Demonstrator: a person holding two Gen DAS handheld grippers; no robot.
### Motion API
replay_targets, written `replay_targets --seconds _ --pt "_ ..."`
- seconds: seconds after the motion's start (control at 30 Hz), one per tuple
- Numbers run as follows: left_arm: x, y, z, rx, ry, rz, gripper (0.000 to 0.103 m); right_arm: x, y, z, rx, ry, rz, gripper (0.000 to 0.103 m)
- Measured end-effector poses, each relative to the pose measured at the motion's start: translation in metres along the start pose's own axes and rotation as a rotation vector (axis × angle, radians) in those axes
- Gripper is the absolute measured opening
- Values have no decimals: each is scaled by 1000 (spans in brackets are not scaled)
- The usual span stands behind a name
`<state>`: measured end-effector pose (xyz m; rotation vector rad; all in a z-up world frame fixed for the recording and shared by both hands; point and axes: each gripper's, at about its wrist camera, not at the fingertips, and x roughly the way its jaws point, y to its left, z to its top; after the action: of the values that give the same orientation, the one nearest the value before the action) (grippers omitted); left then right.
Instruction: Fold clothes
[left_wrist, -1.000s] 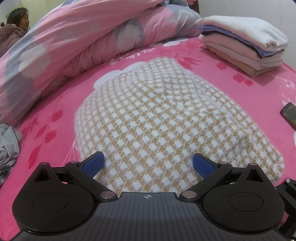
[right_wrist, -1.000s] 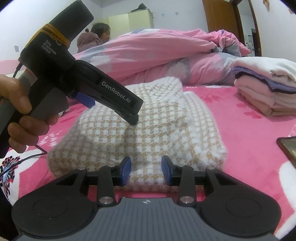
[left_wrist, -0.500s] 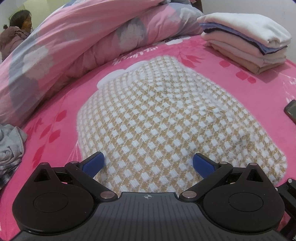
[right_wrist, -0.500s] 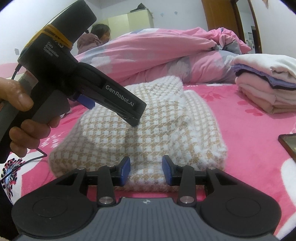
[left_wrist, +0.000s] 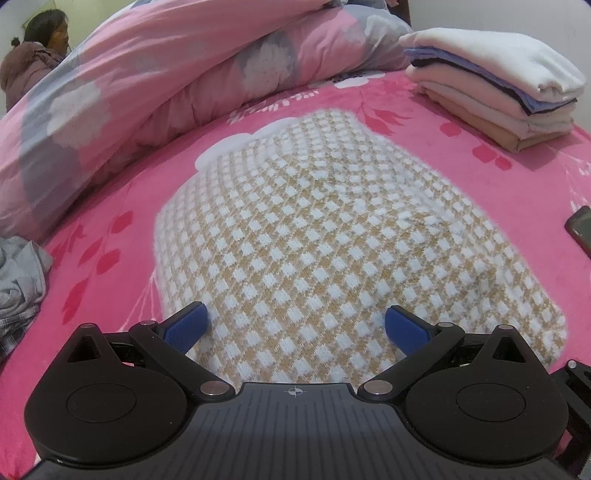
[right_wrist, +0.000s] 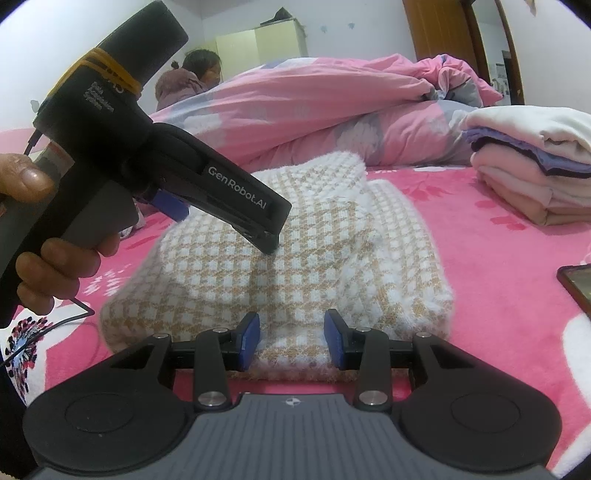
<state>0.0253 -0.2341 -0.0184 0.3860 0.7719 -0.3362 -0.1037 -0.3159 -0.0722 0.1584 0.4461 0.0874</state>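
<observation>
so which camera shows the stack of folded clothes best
The left wrist view: the stack of folded clothes sits whole at upper right, its layers and the top white piece clear. The right wrist view shows the stack lower, side-on and cut by the right edge.

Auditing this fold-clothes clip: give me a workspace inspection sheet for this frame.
Surface: bed sheet, pink floral, bed used as worktop.
Job's things: checked sweater, tan and white, folded, lying flat; folded stack at far right.
Clutter: phone at right edge; crumpled grey clothes at left edge; bunched duvet behind.
Grippers: left gripper open over the sweater's near part; right gripper part open, sweater's near edge between the fingers, grip cannot be told.
Cables: thin black cable below the left hand.
Surroundings: seated person, wardrobe, wooden door.
</observation>
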Motion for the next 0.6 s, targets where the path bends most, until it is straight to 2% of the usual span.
replay_targets --seconds 0.2,0.4,0.6 --pt "-4 -1 -5 20 -14 -9 103 0 0 0 0 -2 0 42" --pt "-8 3 -6 -6 -23 -33 103 1 0 0 -2 -2 -2 42" --pt "-23 15 -9 -50 -126 -47 103 1 1 -1 -5 -2 -3 43"
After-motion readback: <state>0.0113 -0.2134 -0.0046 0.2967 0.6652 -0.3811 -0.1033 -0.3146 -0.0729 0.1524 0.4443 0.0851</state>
